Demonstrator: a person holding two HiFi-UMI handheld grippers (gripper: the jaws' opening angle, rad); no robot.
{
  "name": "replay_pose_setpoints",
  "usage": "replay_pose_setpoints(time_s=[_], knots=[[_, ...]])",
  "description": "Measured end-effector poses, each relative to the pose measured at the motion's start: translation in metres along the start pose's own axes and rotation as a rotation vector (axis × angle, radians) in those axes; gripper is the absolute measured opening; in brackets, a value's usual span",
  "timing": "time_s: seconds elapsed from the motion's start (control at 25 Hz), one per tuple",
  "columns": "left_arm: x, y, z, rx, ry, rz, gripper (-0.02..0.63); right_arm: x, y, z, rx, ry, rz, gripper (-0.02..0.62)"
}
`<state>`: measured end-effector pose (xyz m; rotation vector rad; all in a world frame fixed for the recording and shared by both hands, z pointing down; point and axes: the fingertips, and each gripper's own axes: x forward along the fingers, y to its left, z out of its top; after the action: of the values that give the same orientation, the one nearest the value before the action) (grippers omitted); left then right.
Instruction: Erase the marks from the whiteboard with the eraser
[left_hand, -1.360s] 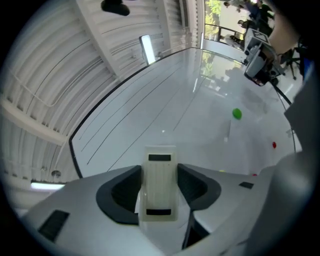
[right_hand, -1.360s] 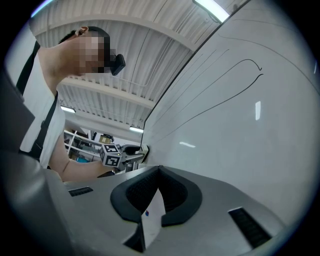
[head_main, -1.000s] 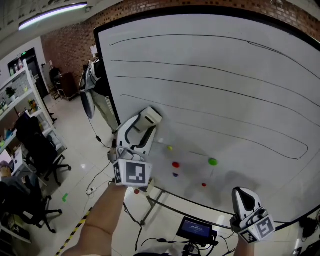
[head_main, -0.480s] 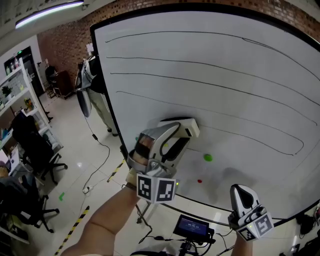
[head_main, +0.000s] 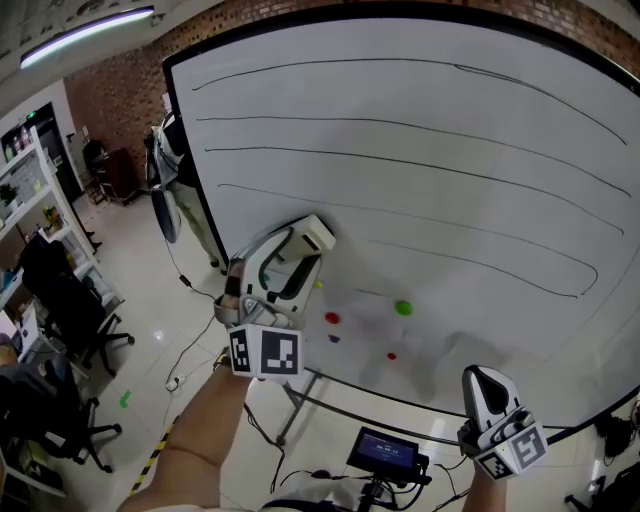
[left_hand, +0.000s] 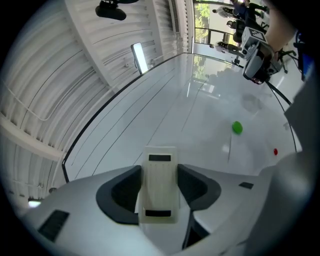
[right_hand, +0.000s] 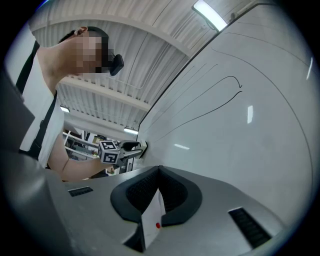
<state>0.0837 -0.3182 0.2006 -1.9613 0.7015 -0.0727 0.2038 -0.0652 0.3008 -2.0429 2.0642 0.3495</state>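
The whiteboard carries several long black lines across it. My left gripper is shut on a pale rectangular eraser, which rests against the board's lower left, just left of where the lowest line begins. In the left gripper view the eraser stands upright between the two dark pads, with the board ahead. My right gripper hangs low at the right, below the board's bottom edge, with its jaws together. Its pads meet in the right gripper view, with a small white tab at their base.
Small magnets dot the board's lower part: a green one, a red one, a smaller red one. A device with a lit screen sits below the board. Office chairs and shelves stand at the left.
My left gripper swept the eraser to the right along the board's lower left, then came back to the left. The right gripper has hardly moved.
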Motion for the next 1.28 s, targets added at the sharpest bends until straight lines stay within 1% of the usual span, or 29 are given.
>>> replay_pose_setpoints(time_s=[0.2, 0.36, 0.44, 0.52, 0.6, 0.64, 0.76, 0.88, 0.96, 1.04, 1.08, 1.16, 1.28], knots=[[0.003, -0.028, 0.045, 0.135, -0.092, -0.030, 0.241, -0.014, -0.005, 0.005, -0.003, -0.002, -0.018, 0.021], [0.005, -0.047, 0.080, 0.205, -0.165, -0.071, 0.241, -0.021, -0.010, 0.009, -0.009, -0.004, -0.026, 0.021], [0.006, -0.056, 0.089, 0.231, -0.186, -0.098, 0.241, -0.024, -0.012, 0.011, -0.009, -0.009, -0.033, 0.021], [0.005, -0.060, 0.089, 0.223, -0.178, -0.124, 0.241, -0.027, -0.014, 0.011, -0.007, -0.013, -0.041, 0.021], [0.004, -0.061, 0.082, 0.203, -0.153, -0.151, 0.241, -0.028, -0.014, 0.011, -0.006, -0.015, -0.046, 0.021], [0.003, -0.060, 0.076, 0.205, -0.136, -0.152, 0.242, -0.029, -0.014, 0.011, -0.006, -0.015, -0.045, 0.021], [-0.001, -0.051, 0.054, 0.231, -0.073, -0.107, 0.244, -0.030, -0.011, 0.011, -0.006, -0.005, -0.033, 0.021], [-0.002, -0.032, 0.034, 0.190, -0.009, -0.044, 0.242, -0.030, -0.007, 0.010, -0.008, 0.005, -0.026, 0.021], [-0.001, -0.020, 0.026, 0.154, 0.016, -0.007, 0.242, -0.029, -0.007, 0.010, -0.011, 0.006, -0.026, 0.021], [-0.001, -0.014, 0.024, 0.128, 0.012, 0.000, 0.242, -0.028, -0.004, 0.010, -0.013, 0.007, -0.027, 0.021], [-0.002, -0.014, 0.026, 0.128, 0.000, -0.004, 0.242, -0.028, -0.001, 0.009, -0.012, 0.008, -0.028, 0.021], [-0.004, -0.018, 0.035, 0.149, -0.033, -0.016, 0.242, -0.027, 0.004, 0.009, -0.013, 0.009, -0.030, 0.021], [0.003, -0.033, 0.063, 0.172, -0.084, -0.031, 0.242, -0.032, -0.004, 0.012, -0.019, 0.003, -0.031, 0.021]])
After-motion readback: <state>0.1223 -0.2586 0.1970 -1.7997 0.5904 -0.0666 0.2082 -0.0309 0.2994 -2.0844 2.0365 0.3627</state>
